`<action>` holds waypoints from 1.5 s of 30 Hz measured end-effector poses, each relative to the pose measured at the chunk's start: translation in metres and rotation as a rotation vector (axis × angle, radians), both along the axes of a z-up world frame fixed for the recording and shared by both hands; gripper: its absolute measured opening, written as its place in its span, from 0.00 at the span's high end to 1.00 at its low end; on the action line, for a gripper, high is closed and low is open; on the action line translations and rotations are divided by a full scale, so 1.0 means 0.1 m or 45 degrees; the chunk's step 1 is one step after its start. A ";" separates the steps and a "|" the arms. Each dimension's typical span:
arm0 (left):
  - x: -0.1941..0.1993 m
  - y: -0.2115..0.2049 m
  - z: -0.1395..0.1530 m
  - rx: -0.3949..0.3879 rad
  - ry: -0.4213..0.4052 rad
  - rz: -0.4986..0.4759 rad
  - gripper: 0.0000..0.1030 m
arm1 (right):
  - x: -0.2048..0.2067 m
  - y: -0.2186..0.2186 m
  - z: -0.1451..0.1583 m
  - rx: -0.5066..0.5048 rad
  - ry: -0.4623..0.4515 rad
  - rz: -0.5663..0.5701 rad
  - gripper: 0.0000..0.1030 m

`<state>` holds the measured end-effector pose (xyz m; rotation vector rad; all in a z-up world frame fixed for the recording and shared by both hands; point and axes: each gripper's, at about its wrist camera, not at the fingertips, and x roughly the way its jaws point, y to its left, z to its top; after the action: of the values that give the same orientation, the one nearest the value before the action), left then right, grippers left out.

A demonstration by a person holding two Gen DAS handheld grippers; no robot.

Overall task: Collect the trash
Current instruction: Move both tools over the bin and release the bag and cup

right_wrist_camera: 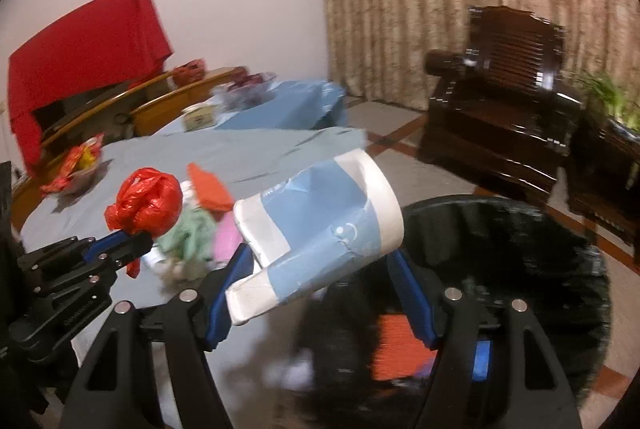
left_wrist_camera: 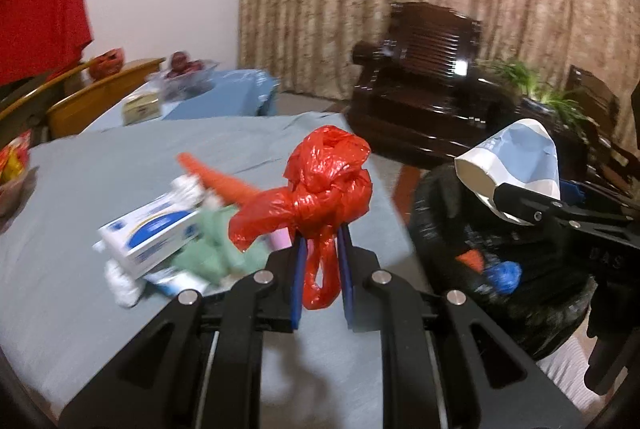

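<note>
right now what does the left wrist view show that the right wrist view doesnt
Only the left wrist view: a white and blue cardboard box on the grey tablecloth, and a blue crumpled wad in the bin.

Only the right wrist view: the paper cup's printed side, and an orange flat piece in the bin.

Both: knotted red plastic bag, crushed blue and white paper cup, black-lined trash bin.

On the desk (left_wrist_camera: 80, 309) a box (left_wrist_camera: 150, 235) lies left of a crumpled cloth (left_wrist_camera: 212, 253), the knotted bag (left_wrist_camera: 324, 185) sits before them in the left claw (left_wrist_camera: 322, 277), and the bin (right_wrist_camera: 520, 269) stands off the desk's right edge, under the paper cup (right_wrist_camera: 316, 229).
</note>
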<state>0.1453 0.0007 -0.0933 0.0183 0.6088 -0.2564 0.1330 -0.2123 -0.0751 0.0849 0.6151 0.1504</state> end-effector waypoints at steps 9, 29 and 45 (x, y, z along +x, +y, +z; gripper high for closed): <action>0.13 -0.71 0.01 -0.030 -0.009 -0.173 0.86 | -0.08 -0.74 0.02 -0.034 -0.013 -0.204 0.33; 0.46 -1.82 -0.14 -0.045 0.057 -0.447 0.84 | -0.08 -1.45 -0.20 -0.063 0.043 -0.389 0.33; 0.47 -1.51 -0.19 -0.078 0.059 -0.405 0.16 | -0.16 -1.48 -0.34 -0.080 0.082 -0.406 0.06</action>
<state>0.1927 -0.1503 -0.1126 0.0502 0.6428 -0.5850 0.1172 -0.3603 -0.1090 0.1263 0.6623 -0.1809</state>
